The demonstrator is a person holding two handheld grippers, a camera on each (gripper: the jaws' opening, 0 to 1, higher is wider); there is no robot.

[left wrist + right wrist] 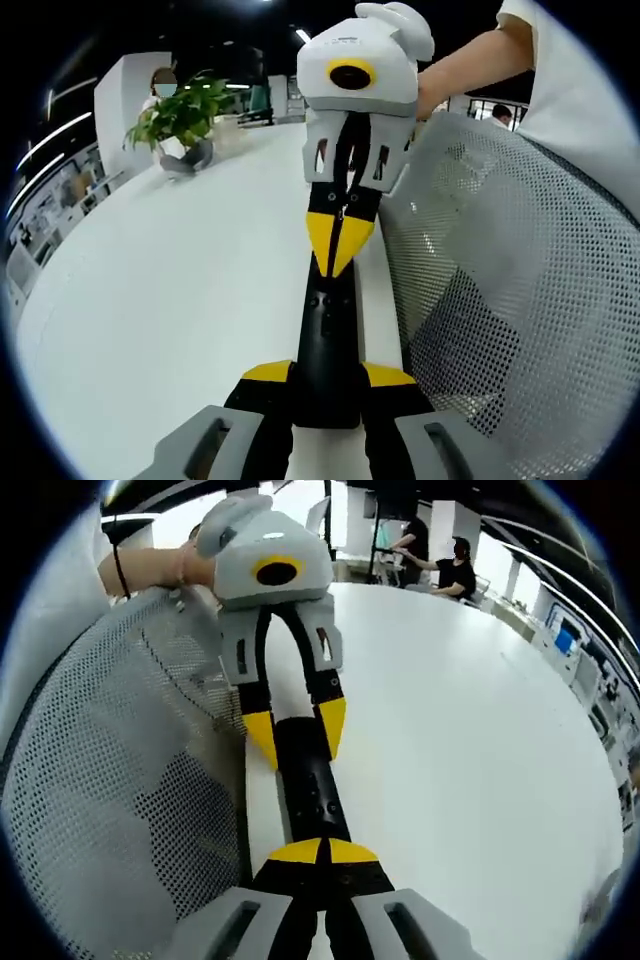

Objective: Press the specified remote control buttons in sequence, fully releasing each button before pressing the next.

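Observation:
A long black remote control [328,330] lies over the white table's edge. My left gripper [328,376] is shut on its near end, one yellow-tipped jaw on each side. My right gripper [340,245] comes in from the far side with its jaws shut together, and its yellow tips rest on the remote's top face. In the right gripper view, the right gripper [322,852] is shut with its tips down on the remote [308,780], and the left gripper [297,730] clamps the far end. The tips hide the buttons beneath them.
A grey mesh chair back [500,300] stands close beside the remote, seen again as the chair back [110,780]. The white table [180,290] stretches away, with a potted plant [182,125] at its far end. People [440,565] sit beyond the table.

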